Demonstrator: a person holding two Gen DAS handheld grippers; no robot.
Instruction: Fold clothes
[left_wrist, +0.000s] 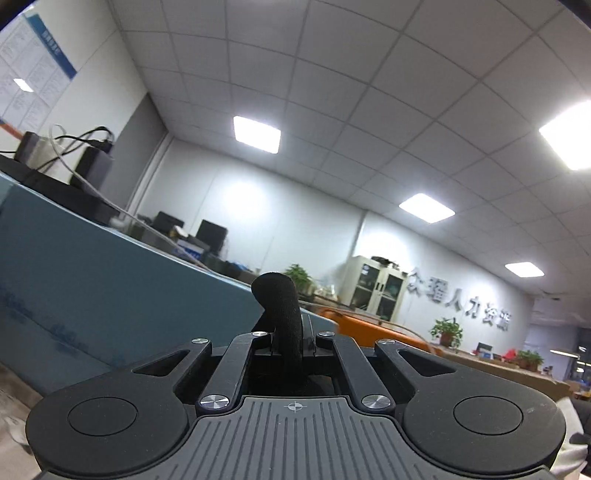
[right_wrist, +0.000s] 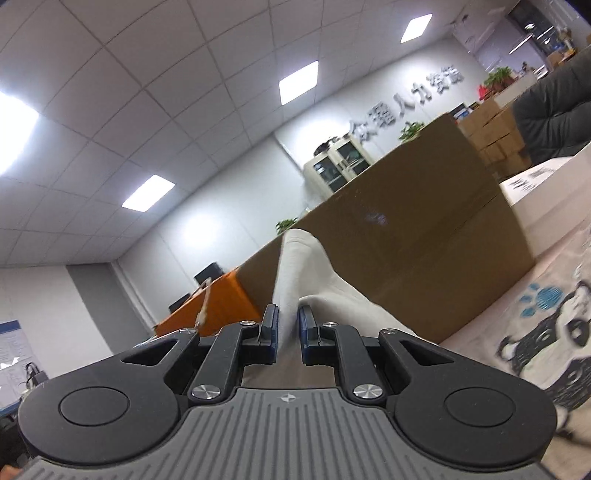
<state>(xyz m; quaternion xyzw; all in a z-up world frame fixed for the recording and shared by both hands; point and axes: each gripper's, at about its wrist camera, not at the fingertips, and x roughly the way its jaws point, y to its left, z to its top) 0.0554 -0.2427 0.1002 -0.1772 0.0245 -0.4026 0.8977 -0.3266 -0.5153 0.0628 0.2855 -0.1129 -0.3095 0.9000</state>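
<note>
My left gripper (left_wrist: 288, 341) has its fingers closed on a fold of black fabric (left_wrist: 279, 306), which rises between them and curls over above the tips; the rest of that cloth is hidden behind the gripper body. My right gripper (right_wrist: 287, 332) pinches a white garment (right_wrist: 314, 284) between its blue pads (right_wrist: 274, 332). The cloth passes through the narrow gap and peaks beyond the tips, its lower part cut off. Both grippers tilt upward toward the ceiling. A cardboard box (right_wrist: 424, 236) stands behind the white garment, and a panda-print cloth (right_wrist: 546, 332), blurred, lies right of it. A blue partition (left_wrist: 110, 302) rises left of the black fabric.
</note>
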